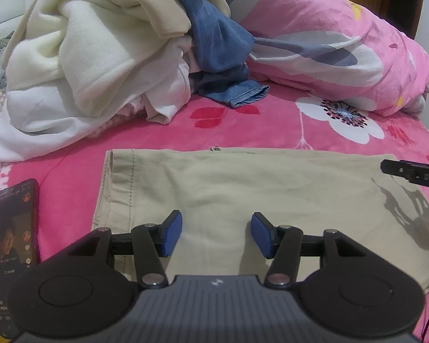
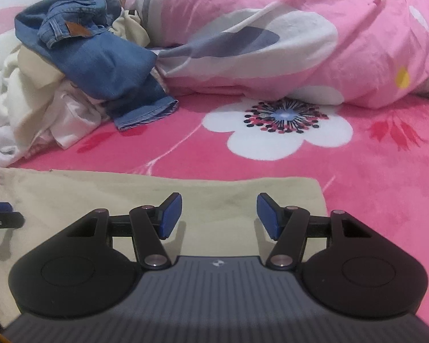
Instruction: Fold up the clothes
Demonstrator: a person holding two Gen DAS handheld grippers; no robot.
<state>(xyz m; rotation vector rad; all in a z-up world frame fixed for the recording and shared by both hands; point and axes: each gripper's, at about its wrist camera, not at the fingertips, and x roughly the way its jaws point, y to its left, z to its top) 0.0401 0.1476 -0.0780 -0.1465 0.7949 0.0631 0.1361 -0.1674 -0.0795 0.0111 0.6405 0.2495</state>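
Observation:
Beige trousers (image 1: 243, 183) lie folded flat on the pink flowered bed; they also show in the right wrist view (image 2: 157, 197). My left gripper (image 1: 216, 234) is open and empty, low over the near part of the trousers toward their hemmed left end. My right gripper (image 2: 219, 215) is open and empty over the trousers' right end. The right gripper's tip shows at the right edge of the left wrist view (image 1: 411, 171). The left gripper's tip shows at the left edge of the right wrist view (image 2: 0, 214).
A pile of cream and white clothes (image 1: 85, 57) with blue jeans (image 1: 223, 51) on top lies behind the trousers. A rolled pink quilt (image 2: 300, 37) lies at the back right. A phone (image 1: 13, 243) with its screen lit lies left of the trousers.

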